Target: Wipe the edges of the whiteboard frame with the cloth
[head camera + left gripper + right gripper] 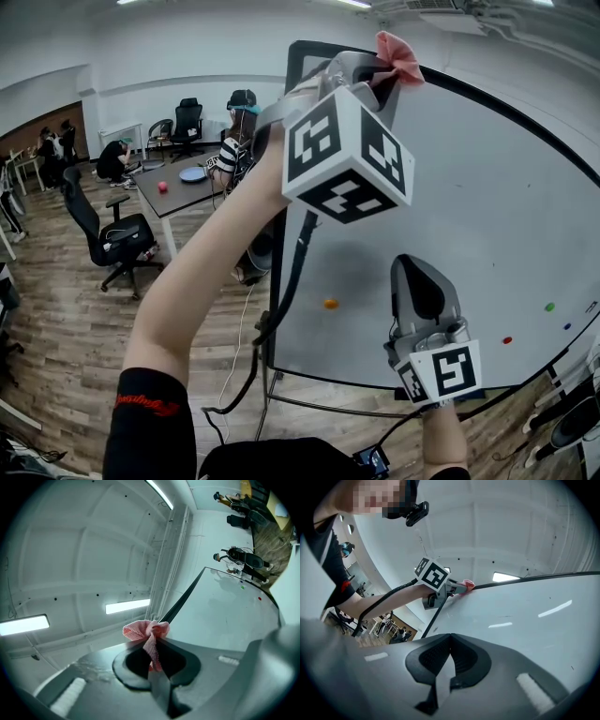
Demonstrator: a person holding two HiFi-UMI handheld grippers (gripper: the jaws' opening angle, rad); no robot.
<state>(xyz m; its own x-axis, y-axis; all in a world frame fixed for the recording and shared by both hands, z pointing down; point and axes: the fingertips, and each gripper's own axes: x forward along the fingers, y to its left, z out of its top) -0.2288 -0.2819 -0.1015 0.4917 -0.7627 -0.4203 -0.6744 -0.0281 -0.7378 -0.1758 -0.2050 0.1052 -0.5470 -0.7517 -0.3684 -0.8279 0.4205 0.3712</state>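
Note:
The whiteboard (487,216) is white with a black frame (283,234). A pink cloth (398,56) sits against the frame's top edge, near the upper left corner. My left gripper (375,70) is raised high and shut on it. In the left gripper view the cloth (146,632) bunches out between the closed jaws of the left gripper (152,641), touching the black frame (183,601). My right gripper (417,267) hangs lower in front of the board, shut and empty. From the right gripper (450,637), the right gripper view shows the cloth (468,584) on the frame (534,579).
Small magnets dot the board: orange (330,304), green (549,307), red (507,340). The board's stand (309,405) rests on the wooden floor. To the left are an office chair (122,239), a table (183,183) and seated people further back.

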